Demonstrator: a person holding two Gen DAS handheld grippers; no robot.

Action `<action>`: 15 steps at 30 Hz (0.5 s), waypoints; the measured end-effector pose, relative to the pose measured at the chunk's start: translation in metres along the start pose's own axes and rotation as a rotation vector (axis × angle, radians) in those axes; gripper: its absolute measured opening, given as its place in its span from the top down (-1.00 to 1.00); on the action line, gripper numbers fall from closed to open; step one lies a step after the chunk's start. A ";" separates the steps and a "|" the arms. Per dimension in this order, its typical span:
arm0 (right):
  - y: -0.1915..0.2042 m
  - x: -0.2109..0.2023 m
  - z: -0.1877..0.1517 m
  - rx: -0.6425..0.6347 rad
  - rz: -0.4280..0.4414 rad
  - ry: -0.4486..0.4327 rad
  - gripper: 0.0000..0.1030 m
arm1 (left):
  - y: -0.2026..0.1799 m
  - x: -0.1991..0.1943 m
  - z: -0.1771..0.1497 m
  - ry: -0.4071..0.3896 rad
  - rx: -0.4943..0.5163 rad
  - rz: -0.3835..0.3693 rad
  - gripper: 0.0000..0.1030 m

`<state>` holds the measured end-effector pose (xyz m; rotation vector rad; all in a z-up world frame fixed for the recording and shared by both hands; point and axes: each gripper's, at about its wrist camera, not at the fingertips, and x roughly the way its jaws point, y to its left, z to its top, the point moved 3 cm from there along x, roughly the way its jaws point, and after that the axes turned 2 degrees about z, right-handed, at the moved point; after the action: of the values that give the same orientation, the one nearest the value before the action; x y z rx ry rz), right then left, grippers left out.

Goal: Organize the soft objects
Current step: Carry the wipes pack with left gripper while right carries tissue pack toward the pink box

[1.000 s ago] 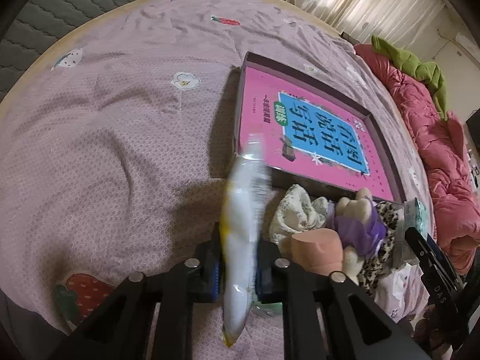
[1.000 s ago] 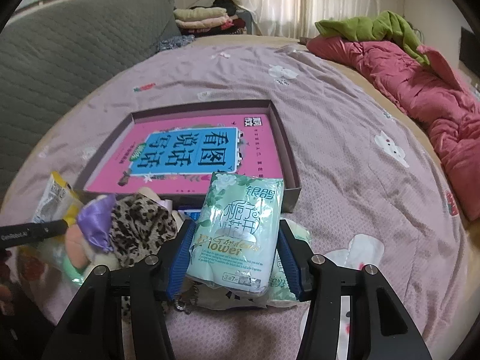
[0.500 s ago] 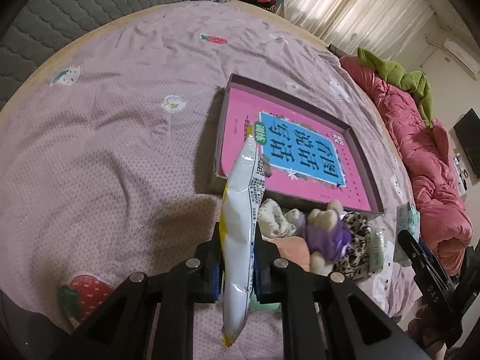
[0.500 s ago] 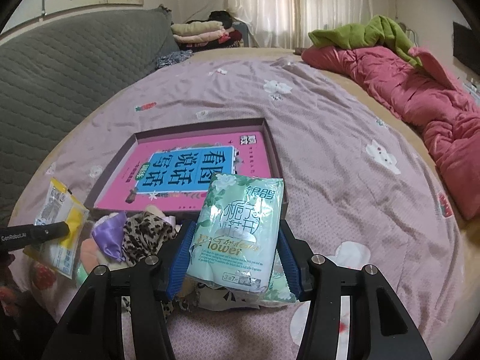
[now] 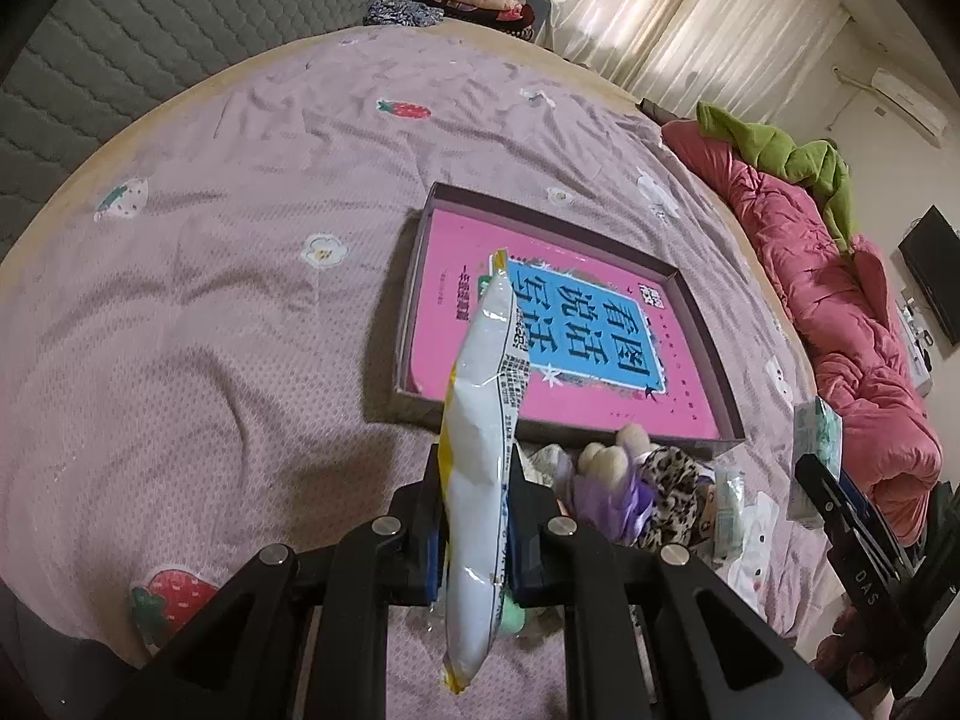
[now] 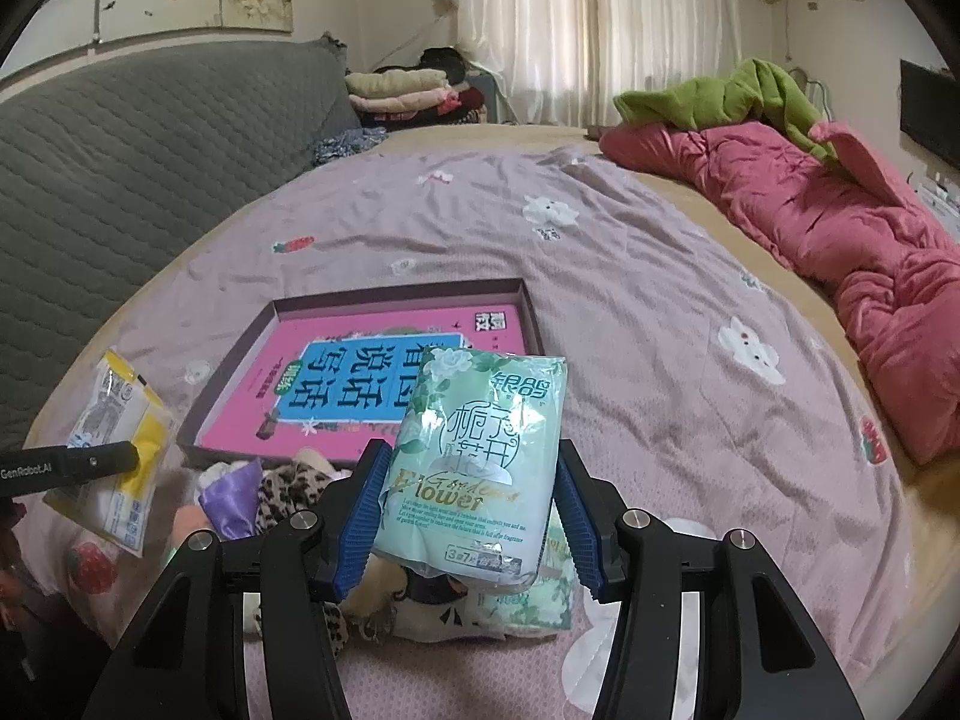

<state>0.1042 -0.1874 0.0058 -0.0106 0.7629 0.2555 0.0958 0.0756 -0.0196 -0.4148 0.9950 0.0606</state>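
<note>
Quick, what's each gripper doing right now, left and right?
Left gripper: shut on the white and yellow packet.
Right gripper: shut on the green tissue pack.

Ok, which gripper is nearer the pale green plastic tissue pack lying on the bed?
Right. The right gripper hangs just above that pack, gripping a matching pack; the left gripper, pinching a white-and-yellow packet, sits beyond the soft-toy pile.

I'm over a bed (image 6: 660,312) w/ a mauve sheet printed w/ strawberries & small white animals. A shallow dark-rimmed box (image 5: 705,324) lies flat on it, approx mid-bed, a pink book (image 5: 456,276) w/ a blue title panel inside. Just beside the box's near edge sits a soft pile (image 5: 636,480): leopard-print cloth, purple fabric, beige plush bits. A pink quilt (image 6: 840,222) is bunched along the far side, green blanket (image 6: 720,96) on top.
</note>
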 end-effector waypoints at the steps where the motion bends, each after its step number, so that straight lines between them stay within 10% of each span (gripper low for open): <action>1: 0.000 0.000 0.002 -0.003 0.001 -0.005 -0.08 | -0.002 -0.001 0.002 -0.005 0.004 0.001 0.70; 15: 0.005 0.019 0.031 -0.052 0.021 -0.043 -0.08 | -0.026 0.016 0.033 -0.027 0.050 0.025 0.70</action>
<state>0.1375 -0.1749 0.0154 -0.0463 0.7135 0.2944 0.1370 0.0610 -0.0090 -0.3543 0.9732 0.0637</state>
